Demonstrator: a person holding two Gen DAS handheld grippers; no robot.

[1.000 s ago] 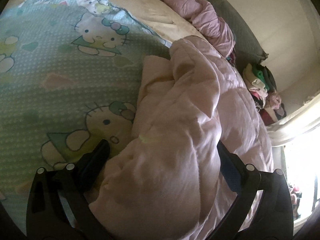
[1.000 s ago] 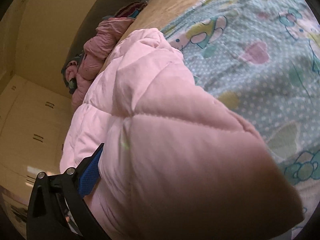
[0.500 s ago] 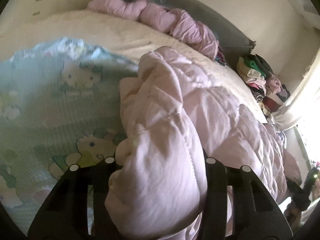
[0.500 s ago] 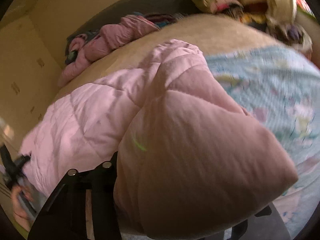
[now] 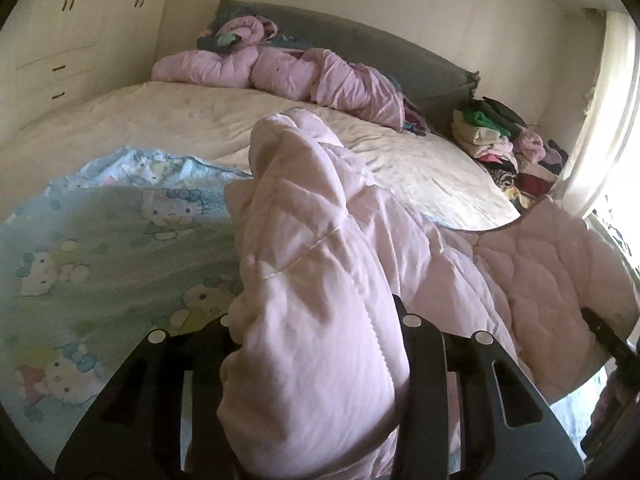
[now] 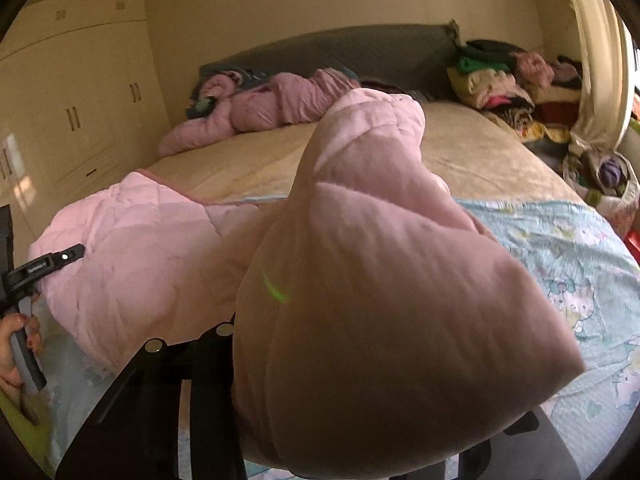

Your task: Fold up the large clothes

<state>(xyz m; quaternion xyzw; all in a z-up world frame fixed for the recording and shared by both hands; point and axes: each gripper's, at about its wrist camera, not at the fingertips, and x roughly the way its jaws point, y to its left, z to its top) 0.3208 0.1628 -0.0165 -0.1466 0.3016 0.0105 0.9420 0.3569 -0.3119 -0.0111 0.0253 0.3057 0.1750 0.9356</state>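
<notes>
The pink quilt [image 5: 320, 280] lies bunched on the bed [image 5: 200, 120], on top of the blue cartoon-print sheet [image 5: 100, 248], at the end opposite the grey headboard [image 5: 380, 52].

The left gripper [image 5: 316, 336] has its jaws pressed against a thick fold of the quilt, one finger on each side, pinching it. The fold rises from the jaws as a ridge pointing toward the headboard.

The right gripper [image 6: 340, 360] holds another bunch of the quilt [image 6: 380, 280]. Its left finger [image 6: 212, 360] presses against the fabric; the opposite finger is almost wholly hidden under the bulging cloth, so the jaws appear to be pinching the quilt. The rest of the quilt sags between the two grippers.

In the right wrist view, the left gripper [image 6: 52, 264] and the hand [image 6: 16, 344] holding it show at the quilt's far edge.

A second, darker pink quilt [image 5: 280, 72] lies rumpled against the headboard. A pile of clothes [image 5: 504, 144] sits beside the headboard's window-side end. Cream wardrobes [image 6: 80, 100] stand on the headboard's other side.
</notes>
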